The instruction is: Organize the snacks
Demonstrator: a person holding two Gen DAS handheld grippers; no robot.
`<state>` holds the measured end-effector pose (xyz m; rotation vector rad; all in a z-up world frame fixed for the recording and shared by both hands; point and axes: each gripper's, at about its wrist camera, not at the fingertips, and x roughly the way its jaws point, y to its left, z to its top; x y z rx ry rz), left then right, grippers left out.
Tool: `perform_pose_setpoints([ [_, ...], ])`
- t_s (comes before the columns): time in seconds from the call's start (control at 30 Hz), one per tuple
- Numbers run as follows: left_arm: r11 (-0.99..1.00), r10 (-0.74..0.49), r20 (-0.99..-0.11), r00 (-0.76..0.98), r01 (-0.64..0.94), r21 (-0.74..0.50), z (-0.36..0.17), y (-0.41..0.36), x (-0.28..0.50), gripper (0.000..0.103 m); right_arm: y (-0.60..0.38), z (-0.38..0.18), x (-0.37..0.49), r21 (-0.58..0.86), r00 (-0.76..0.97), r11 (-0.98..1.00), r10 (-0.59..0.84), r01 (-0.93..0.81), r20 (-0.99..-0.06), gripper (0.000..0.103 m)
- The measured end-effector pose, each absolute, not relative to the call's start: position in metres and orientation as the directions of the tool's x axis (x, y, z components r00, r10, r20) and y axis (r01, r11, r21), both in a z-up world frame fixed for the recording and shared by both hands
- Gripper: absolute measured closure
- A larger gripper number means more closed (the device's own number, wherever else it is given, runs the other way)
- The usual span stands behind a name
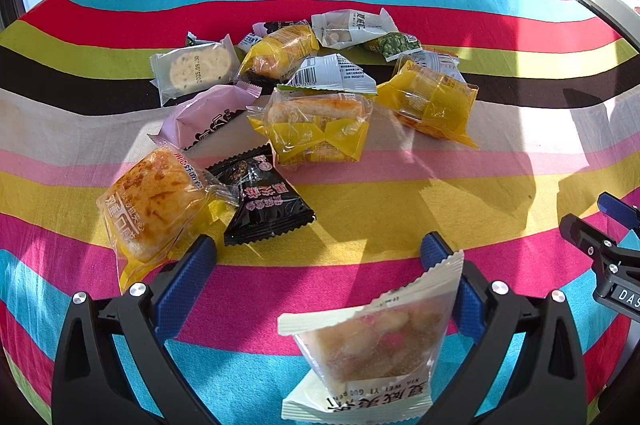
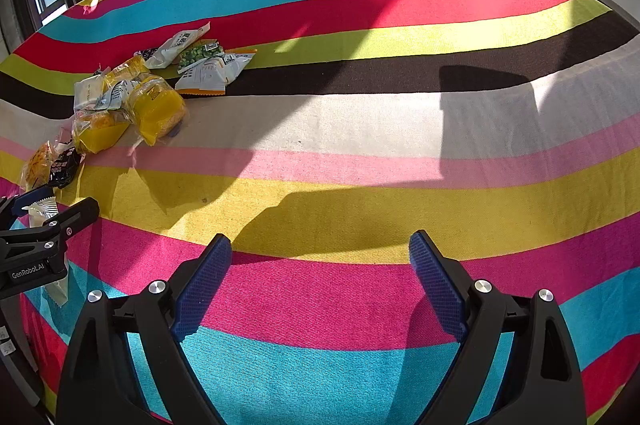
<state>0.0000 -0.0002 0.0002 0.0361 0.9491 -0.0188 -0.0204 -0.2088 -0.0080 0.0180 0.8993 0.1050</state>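
A clear packet with white ends (image 1: 376,341) sits low between the fingers of my left gripper (image 1: 320,245), leaning on the right pad (image 1: 460,301). The jaws stand far wider than the packet, so the left gripper is open. Beyond it lies the snack pile: a bread packet (image 1: 152,205), a black packet (image 1: 266,201), a pink packet (image 1: 204,117), yellow cake packets (image 1: 316,129) and a round cracker (image 1: 196,69). My right gripper (image 2: 320,245) is open over bare striped cloth, with the pile (image 2: 156,109) far to its left.
A bright striped cloth (image 2: 360,129) covers the whole table. In the right wrist view the left gripper (image 2: 60,203) shows at the left edge. The right gripper's tip (image 1: 596,221) shows at the right edge of the left wrist view. Windows stand behind the table.
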Motion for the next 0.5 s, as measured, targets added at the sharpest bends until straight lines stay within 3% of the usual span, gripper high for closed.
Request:
perform_pose_setpoints([
  [0.5, 0.999, 0.000, -0.813, 0.583, 0.032, 0.023, 0.0002, -0.0003, -0.0001, 0.001, -0.2084, -0.0076, -0.0206, 0.060, 0.617, 0.995, 0.099, -0.084, -0.780, 0.016],
])
